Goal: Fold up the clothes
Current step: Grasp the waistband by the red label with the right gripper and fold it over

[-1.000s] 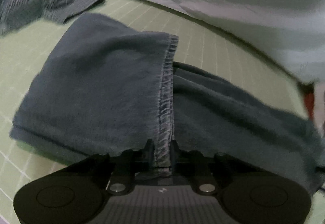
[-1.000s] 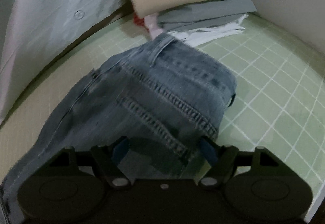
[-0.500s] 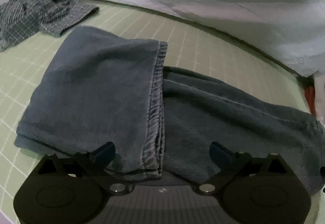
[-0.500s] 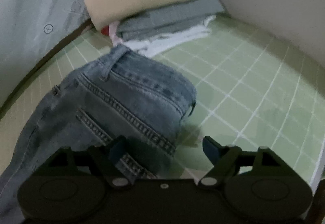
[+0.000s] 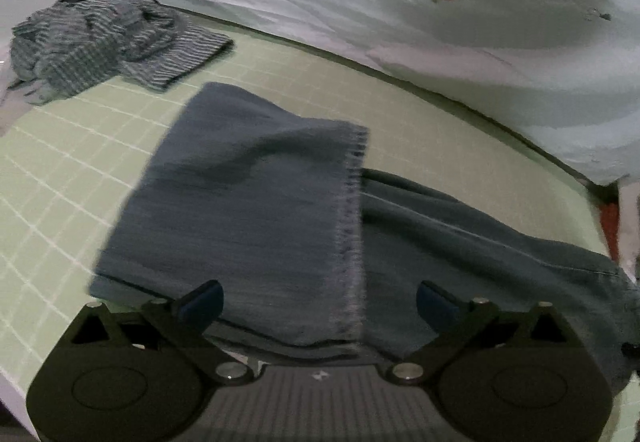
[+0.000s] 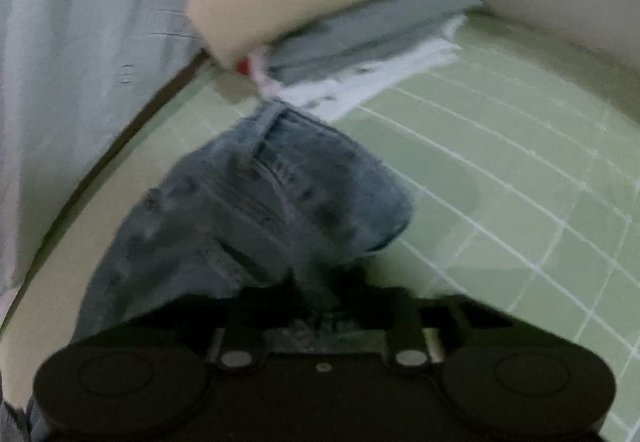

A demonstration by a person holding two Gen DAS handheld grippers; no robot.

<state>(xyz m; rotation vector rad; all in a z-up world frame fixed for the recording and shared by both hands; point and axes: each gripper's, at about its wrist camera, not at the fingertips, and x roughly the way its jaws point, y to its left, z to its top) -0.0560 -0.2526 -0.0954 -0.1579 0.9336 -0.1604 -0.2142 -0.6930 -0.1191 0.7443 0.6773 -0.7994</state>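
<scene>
A pair of blue jeans [image 5: 256, 209] lies on the green grid mat [image 5: 72, 161], its leg end folded back over the rest. My left gripper [image 5: 318, 300] is open just above the folded leg hem [image 5: 352, 226], touching nothing. In the right wrist view the waist end of the jeans [image 6: 288, 201] is bunched and lifted. My right gripper [image 6: 320, 306] is shut on the jeans' waist edge; the frame is blurred.
A crumpled striped shirt [image 5: 100, 37] lies at the mat's far left. A pale sheet with a carrot print [image 5: 400, 1] runs along the back. A stack of folded clothes [image 6: 320, 9], beige on top, sits beyond the jeans' waist near the wall.
My left gripper let go of the leg hem, opened and drew back. My right gripper, open before, has closed on the jeans' waist and is pulling it up.
</scene>
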